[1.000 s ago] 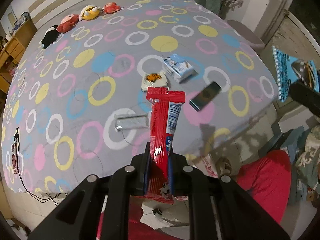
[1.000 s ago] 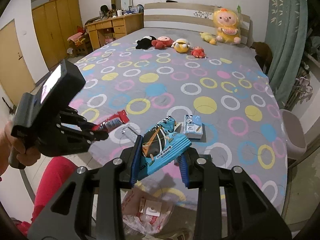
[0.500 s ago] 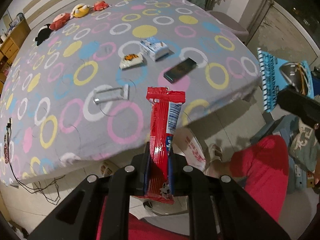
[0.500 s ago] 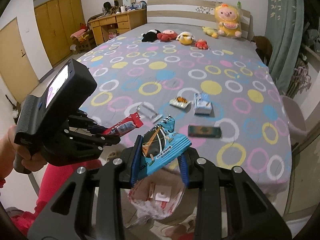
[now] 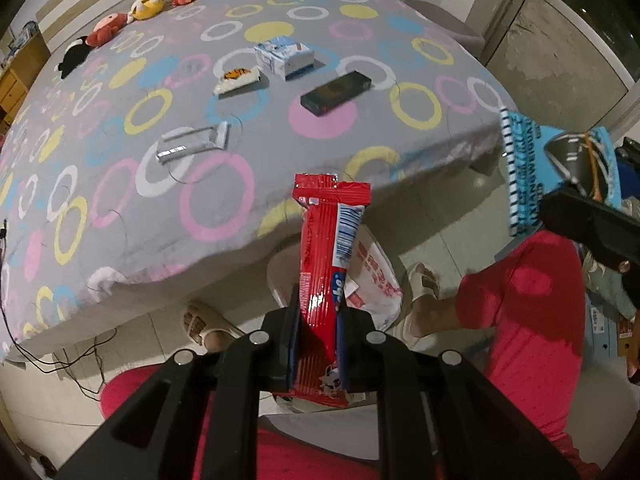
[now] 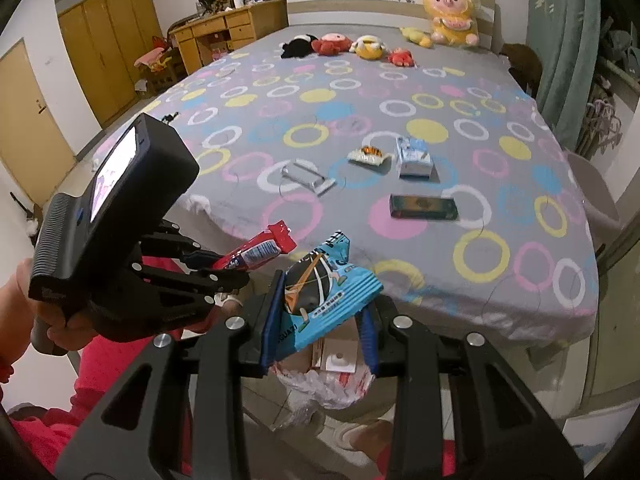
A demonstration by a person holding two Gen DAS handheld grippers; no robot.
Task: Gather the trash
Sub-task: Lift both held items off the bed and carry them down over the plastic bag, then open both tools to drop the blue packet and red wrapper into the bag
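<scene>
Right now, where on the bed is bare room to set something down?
Free: the bedspread between the plush toys and the carton; also its right corner beyond the dark box. Crowded: the near middle, around the silver wrapper and white packet.

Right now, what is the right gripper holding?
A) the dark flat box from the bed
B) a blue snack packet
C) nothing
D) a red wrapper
B: the right gripper is clamped on the blue snack packet, above the plastic bag on the floor; the red wrapper is in the left gripper.
</scene>
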